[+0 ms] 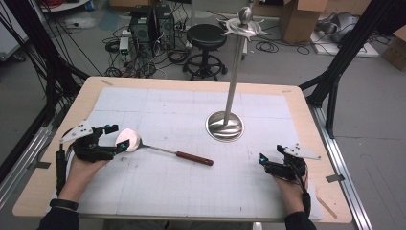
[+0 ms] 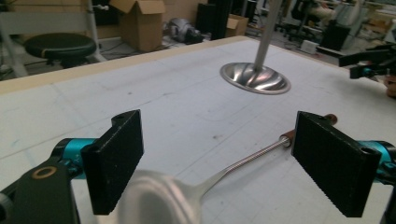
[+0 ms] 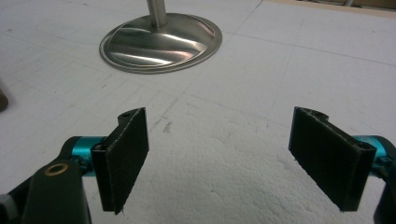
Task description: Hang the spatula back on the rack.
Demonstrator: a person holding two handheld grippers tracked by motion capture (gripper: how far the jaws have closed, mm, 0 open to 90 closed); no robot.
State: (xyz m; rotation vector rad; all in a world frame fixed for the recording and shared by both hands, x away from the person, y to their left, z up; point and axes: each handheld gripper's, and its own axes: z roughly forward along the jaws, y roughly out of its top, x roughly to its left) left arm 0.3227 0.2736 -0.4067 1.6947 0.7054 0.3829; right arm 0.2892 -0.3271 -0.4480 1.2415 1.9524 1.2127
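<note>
Ladle [image 1: 163, 150] lies flat, bowl toward left gripper [image 1: 116, 138], handle pointing right.

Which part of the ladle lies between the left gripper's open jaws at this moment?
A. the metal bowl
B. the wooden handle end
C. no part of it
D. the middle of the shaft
A: in the left gripper view the ladle's shiny bowl sits between the open jaws of the left gripper, its wooden handle pointing away.

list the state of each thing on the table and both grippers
left gripper: open, jaws either side of the ladle bowl, not clamped
right gripper: open, nothing between the jaws
ladle: lying flat on the mat, bowl toward the left gripper
stand: upright, nothing hung on its top hooks
</note>
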